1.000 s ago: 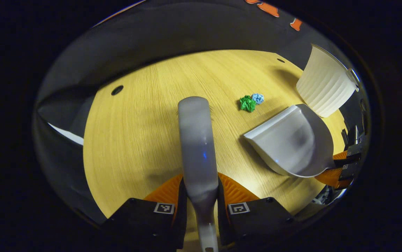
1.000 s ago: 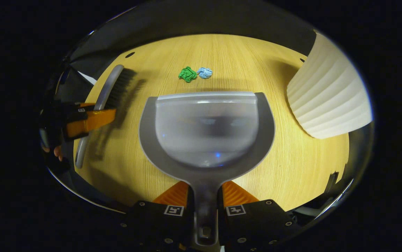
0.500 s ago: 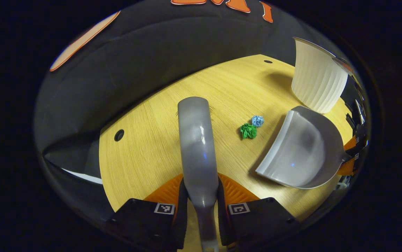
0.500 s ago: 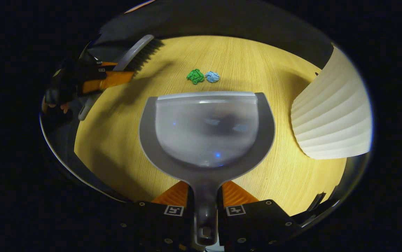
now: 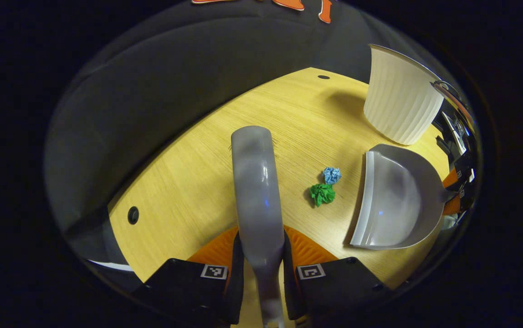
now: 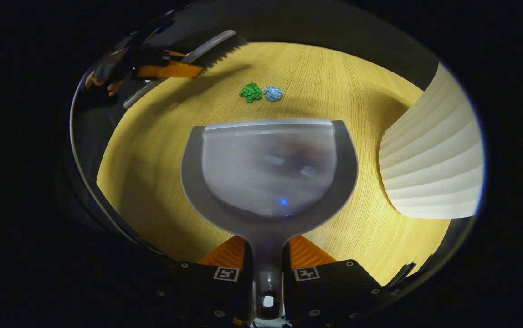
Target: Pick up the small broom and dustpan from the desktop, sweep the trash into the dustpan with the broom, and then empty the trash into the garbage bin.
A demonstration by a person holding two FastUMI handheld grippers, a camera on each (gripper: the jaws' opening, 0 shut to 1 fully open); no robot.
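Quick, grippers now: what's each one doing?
Left gripper: shut on the broom.
Right gripper: shut on the dustpan.

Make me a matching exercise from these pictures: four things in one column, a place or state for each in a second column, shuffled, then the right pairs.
Things
1. broom
2. dustpan
3. green paper ball
4. garbage bin

Places or states
A. lies on the desktop beside a blue paper ball
B. handle clamped in the right tongs
C. white and ribbed, stands upright on the desktop near its far corner
D. handle clamped in the left tongs

Right pairs: 1-D, 2-B, 3-A, 4-C
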